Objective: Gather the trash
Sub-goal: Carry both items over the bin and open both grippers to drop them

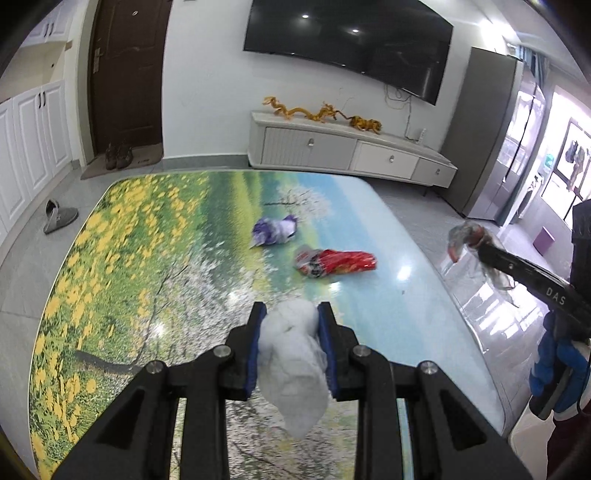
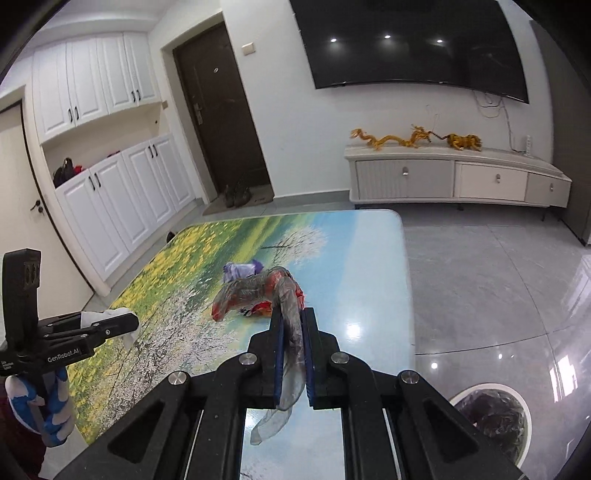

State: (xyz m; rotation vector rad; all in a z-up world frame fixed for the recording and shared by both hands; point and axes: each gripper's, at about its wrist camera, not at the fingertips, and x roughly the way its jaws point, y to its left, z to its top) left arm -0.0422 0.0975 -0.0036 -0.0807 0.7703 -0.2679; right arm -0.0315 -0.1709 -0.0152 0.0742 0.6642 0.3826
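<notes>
My left gripper (image 1: 291,312) is shut on a crumpled white tissue (image 1: 293,362) and holds it above the table (image 1: 129,258), which has a landscape print. My right gripper (image 2: 291,317) is shut on a clear plastic wrapper with red marks (image 2: 258,290), held over the table's right part; the same wrapper (image 1: 467,236) shows at the right of the left wrist view. A purple-and-white wrapper (image 1: 275,230) and a red snack wrapper (image 1: 336,263) lie on the table. A white bin with a dark liner (image 2: 493,417) stands on the floor at the lower right.
A white TV cabinet (image 1: 351,147) with golden dragon figures (image 1: 306,110) stands against the far wall under a large TV (image 1: 347,33). A grey slipper (image 1: 59,218) lies on the floor at the left. A brown door (image 2: 218,110) and white cupboards (image 2: 122,192) are beyond.
</notes>
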